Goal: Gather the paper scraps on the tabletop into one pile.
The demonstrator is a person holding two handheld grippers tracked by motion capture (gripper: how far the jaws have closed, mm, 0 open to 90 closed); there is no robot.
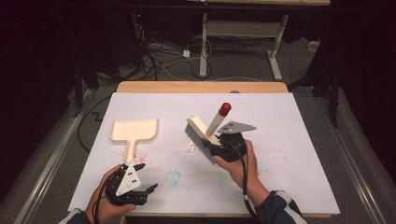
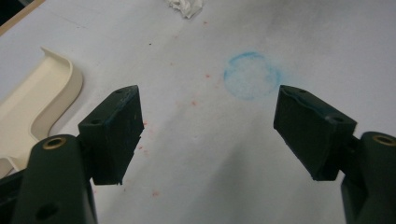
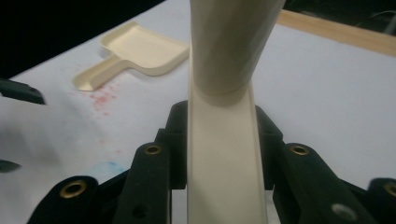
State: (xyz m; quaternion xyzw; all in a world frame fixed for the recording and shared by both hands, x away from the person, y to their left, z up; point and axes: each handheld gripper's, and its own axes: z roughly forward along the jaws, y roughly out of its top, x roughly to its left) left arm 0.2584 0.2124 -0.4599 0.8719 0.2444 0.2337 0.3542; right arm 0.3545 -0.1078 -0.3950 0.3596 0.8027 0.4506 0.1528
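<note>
1. The right claw (image 1: 223, 148) is clamped on the flat back of a cream brush (image 1: 200, 132), held lifted above the middle of the white surface (image 1: 289, 154). The bristles hang toward the near-left and the red-capped handle (image 1: 219, 117) tilts up toward the far edge. In the right gripper view the jaws pinch the narrow sides of the brush back (image 3: 223, 154); if that smooth plastic slips, the brush could twist or drop.

2. The left claw (image 1: 140, 192) stands wide open near the near-left corner, gripping nothing. It sits just off the near end of the cream dustpan (image 1: 134, 130), which lies flat toward the left edge with its handle pointing to the near edge. With nothing pinning it, a sweep pushed against it would likely shove the pan away rather than load it.

3. A small white crumpled scrap (image 1: 191, 147) lies just beside the bristles. A hard stroke could flick it past the pan or off the surface.

4. Red specks (image 1: 154, 151) are scattered beside the pan's handle, with a faint blue ring (image 2: 252, 74) ahead of the open claw. They look like stains, so brushing may smear them.

5. The right claw's cable (image 1: 243, 179) trails down the forearm and could snag on a long sweep.
</note>
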